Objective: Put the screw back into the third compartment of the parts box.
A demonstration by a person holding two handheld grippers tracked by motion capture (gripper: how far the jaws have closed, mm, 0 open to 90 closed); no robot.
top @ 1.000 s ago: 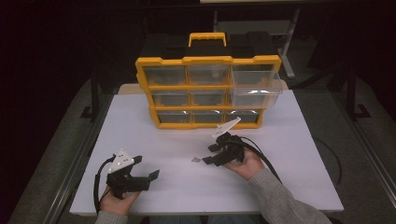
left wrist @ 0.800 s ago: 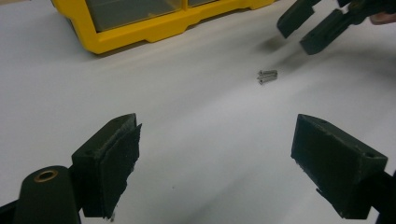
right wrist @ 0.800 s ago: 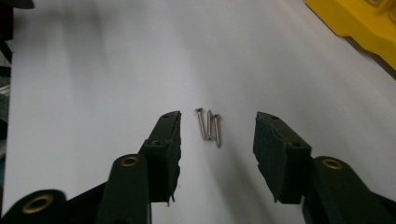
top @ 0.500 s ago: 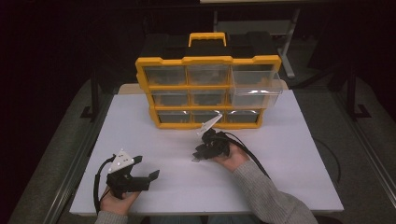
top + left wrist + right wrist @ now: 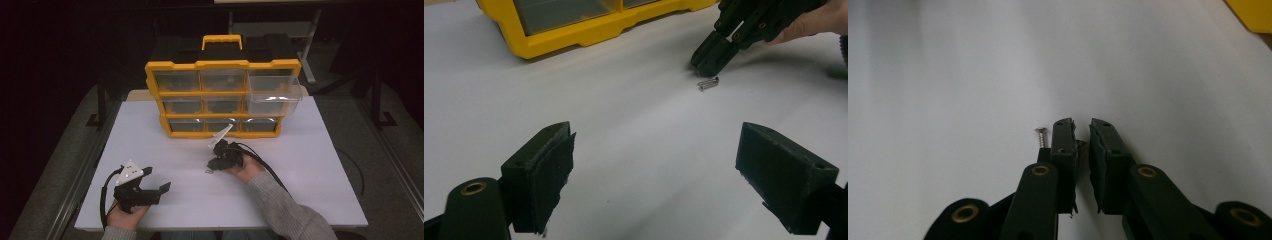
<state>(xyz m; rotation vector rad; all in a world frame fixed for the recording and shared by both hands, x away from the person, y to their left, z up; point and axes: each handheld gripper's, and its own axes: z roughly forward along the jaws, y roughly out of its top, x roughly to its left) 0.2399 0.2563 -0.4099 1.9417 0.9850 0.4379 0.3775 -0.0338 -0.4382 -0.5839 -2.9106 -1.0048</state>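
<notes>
A small metal screw (image 5: 1040,135) lies on the white table (image 5: 310,170), just outside the left jaw of my right gripper (image 5: 1083,125). Those jaws have just been closing and now stand almost together with a thin slit. A tiny metal bit shows in the slit, but I cannot tell what it is. In the left gripper view the screw (image 5: 708,83) lies right at the right gripper's (image 5: 706,65) tips. From above, the right gripper (image 5: 213,166) points down-left at the table mid-centre. My left gripper (image 5: 157,179) rests open near the front left, with nothing between its jaws (image 5: 654,170).
A yellow parts organizer (image 5: 222,65) with clear drawers stands at the back of the table. Its right middle drawer (image 5: 275,97) is pulled out towards me. Cables trail from both grippers. The table edges drop to a dark floor.
My right gripper has moved left and down to the table surface, and its jaws have closed from wide apart to nearly together. The left gripper has stayed still.
</notes>
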